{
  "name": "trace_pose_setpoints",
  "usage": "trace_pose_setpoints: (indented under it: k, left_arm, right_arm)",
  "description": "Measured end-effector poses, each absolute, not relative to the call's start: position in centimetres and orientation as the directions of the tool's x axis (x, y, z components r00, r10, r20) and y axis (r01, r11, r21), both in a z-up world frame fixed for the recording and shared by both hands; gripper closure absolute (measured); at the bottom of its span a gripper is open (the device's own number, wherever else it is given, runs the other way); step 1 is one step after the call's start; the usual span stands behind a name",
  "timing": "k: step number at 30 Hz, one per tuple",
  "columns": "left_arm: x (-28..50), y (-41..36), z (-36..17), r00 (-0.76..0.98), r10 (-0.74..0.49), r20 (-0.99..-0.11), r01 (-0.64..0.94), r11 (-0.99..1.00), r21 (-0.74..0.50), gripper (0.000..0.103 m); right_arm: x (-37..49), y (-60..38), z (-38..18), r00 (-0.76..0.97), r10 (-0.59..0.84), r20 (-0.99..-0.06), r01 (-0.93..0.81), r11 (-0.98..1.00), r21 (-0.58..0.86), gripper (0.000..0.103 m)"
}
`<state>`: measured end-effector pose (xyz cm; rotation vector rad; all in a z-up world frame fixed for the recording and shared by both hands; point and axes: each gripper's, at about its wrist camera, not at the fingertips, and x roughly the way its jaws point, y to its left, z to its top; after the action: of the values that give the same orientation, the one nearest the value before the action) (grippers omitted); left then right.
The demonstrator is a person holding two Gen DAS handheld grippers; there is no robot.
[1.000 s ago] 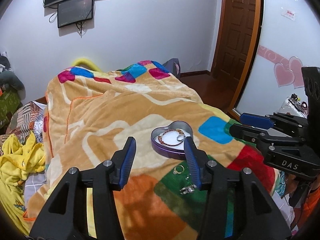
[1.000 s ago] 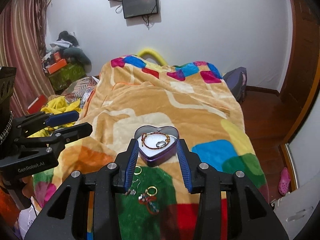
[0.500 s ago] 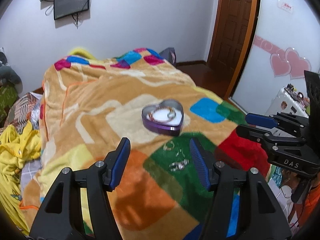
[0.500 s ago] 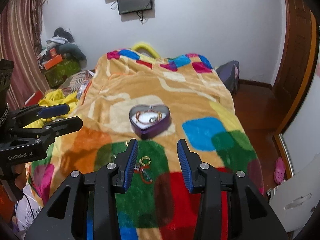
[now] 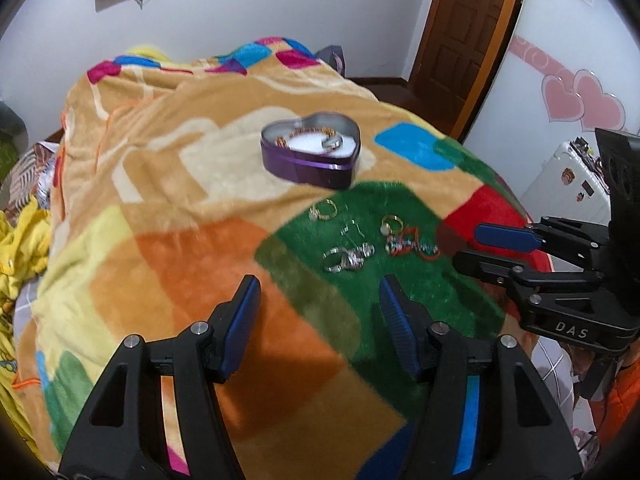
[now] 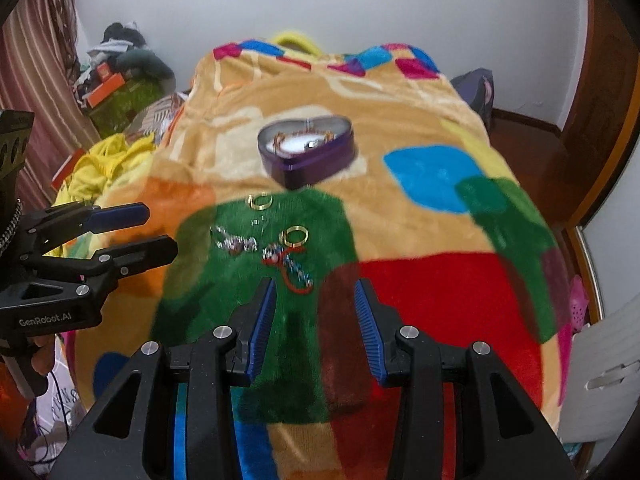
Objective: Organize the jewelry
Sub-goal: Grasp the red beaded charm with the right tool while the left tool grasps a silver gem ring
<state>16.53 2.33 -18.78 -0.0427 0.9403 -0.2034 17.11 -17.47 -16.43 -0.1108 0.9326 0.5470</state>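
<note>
Item: loose jewelry (image 6: 276, 246), which I count as gold rings, silver pieces and a red cord bracelet, lying on the green patch of the blanket (image 6: 420, 208), just in front of my grippers. Heart-shaped tin (image 5: 310, 156), purple, open, bracelet inside, just beyond on the tan area. Left gripper (image 5: 316, 312): moderately wide, empty. Right gripper (image 6: 314, 312): narrower, empty. Bed surface: patchwork fleece. Room: white wall, brown door (image 5: 468, 40), yellow clothes (image 6: 100, 168) heaped beside bed.

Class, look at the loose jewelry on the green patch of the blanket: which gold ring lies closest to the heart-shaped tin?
The gold ring at the green patch's far edge, just before the purple heart tin. The other gold ring lies nearer the camera, beside the red-corded piece.
</note>
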Motion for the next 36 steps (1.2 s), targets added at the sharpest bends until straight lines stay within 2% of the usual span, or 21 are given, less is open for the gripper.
trace_pose_setpoints:
  k: [8, 15, 23, 30, 36]
  left_arm:
    - [17.7, 1.3, -20.0, 0.551, -0.224, -0.803, 0.199, 0.971, -0.134, 0.046]
    - [19.3, 1.2, -21.4, 0.525, -0.237, -0.818, 0.189, 0.969, -0.159, 0.055]
    - [20.3, 0.9, -21.7, 0.514, -0.267, -0.815, 0.200, 0.961, -0.189, 0.074]
    - [20.2, 0.7, -21.6, 0.523, -0.262, -0.811, 0.204, 0.962, -0.180, 0.074]
    - [19.6, 0.8, -21.0, 0.537, -0.258, -0.804, 0.197, 0.964, -0.178, 0.074]
  right_arm:
    - [17.8, -16.7, -17.7, 0.432, 0.423, -0.797, -0.530, 0.834, 0.155, 0.066]
    - [18.5, -15.8, -18.5, 0.422, 0.440, -0.792, -0.558, 0.815, 0.155, 0.066]
    - [19.0, -15.6, -19.1, 0.425, 0.458, -0.781, -0.572, 0.805, 0.162, 0.077]
    - [18.8, -15.1, -19.1, 0.418, 0.468, -0.778, -0.583, 0.795, 0.166, 0.095]
    - [18.5, -15.0, -18.6, 0.425, 0.471, -0.773, -0.579, 0.798, 0.169, 0.096]
